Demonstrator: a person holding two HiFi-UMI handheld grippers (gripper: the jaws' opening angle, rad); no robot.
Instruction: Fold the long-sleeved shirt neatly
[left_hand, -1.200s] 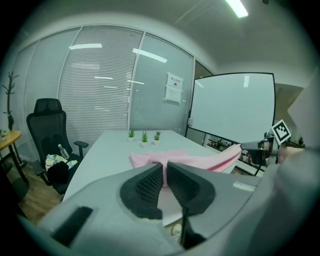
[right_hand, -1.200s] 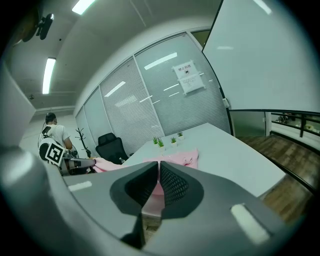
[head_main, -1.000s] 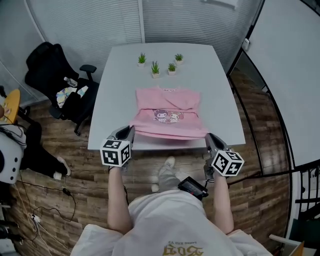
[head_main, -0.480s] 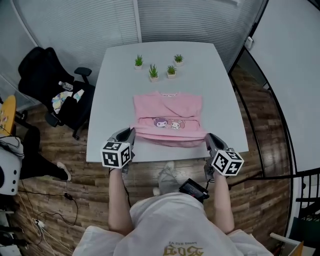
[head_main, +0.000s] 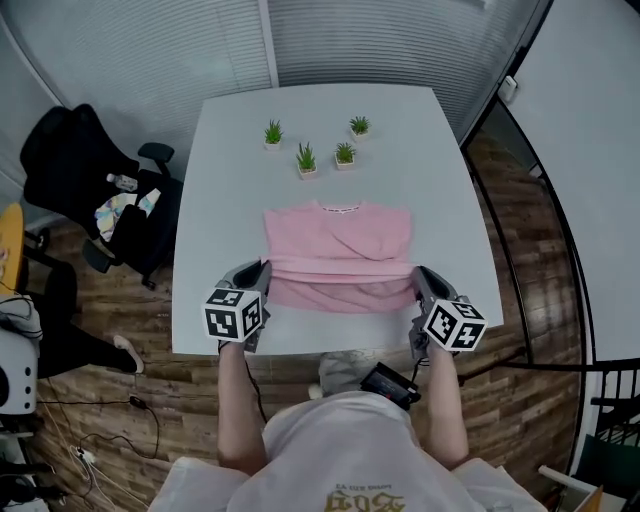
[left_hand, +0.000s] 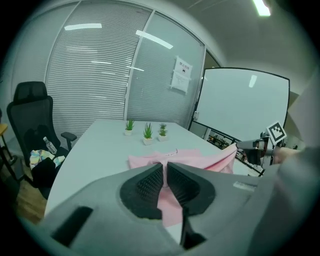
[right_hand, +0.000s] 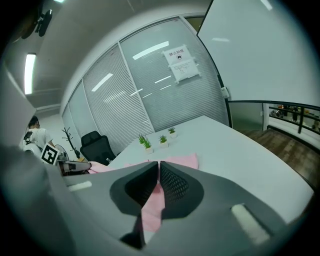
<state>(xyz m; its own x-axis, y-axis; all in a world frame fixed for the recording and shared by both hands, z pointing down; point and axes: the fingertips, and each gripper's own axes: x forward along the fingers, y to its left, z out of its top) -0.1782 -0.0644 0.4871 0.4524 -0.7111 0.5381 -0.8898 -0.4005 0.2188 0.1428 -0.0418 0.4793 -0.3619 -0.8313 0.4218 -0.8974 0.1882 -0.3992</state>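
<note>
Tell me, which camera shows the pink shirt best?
The head view: the pink shirt shows whole, from above, on the white table. Each gripper view shows only part of it, beyond jaws shut on its edge.

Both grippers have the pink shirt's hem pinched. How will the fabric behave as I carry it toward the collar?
Likely floppy: the pink shirt droops between the left gripper and right gripper, so hold the span taut. Probably light, since small pinches at two corners lift it. The layer lying on the table may bunch if dragged.
</note>
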